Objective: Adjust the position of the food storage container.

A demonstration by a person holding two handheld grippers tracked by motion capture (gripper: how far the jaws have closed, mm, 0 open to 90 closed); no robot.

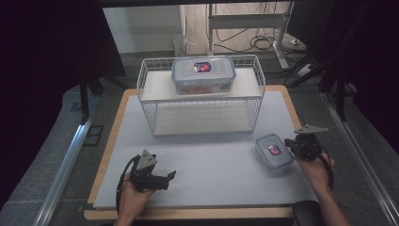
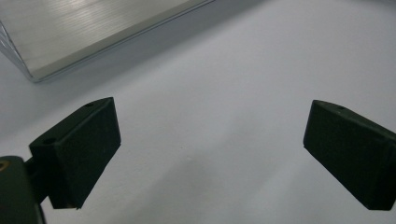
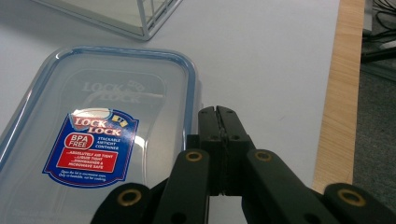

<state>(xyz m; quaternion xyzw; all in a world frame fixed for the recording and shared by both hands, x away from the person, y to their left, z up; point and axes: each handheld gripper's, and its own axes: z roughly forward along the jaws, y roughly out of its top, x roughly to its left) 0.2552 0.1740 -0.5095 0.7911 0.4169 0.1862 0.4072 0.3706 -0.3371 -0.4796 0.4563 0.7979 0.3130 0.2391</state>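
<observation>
The small container (image 1: pixel 274 151) sat on the grey table mat (image 1: pixel 211 155) near the right front corner, just in front of and to the right of the wire rack (image 1: pixel 201 96), lid up and latched as far as could be seen. It looked like a light, stiff plastic box with a clear lid, a blue seal line and a printed label (image 3: pixel 91 147) — smooth, probably slippery across the flat top, and apparently empty, though the lid's glare made that hard to confirm. A pinch across the two long walls, or on a side latch flap, seemed the safest hold; the lid face offered nothing to grip.

The right gripper (image 3: pixel 219 114) rested just beside the container's right edge, jaws pressed together with nothing between them, so it would have needed to spread before taking the box. The left gripper (image 1: pixel 162 178) hovered low over bare mat at the front left, well apart from the container, its jaws wide apart and empty, with one corner of the rack's base (image 2: pixel 70 32) ahead of it.

On the rack's upper shelf stood a large container (image 1: pixel 203 74) of the same make, something reddish inside it — too blurred to name. The small box's latches and near wall were cut off in the right gripper view, and whether the gripper touched the box could not be told.
</observation>
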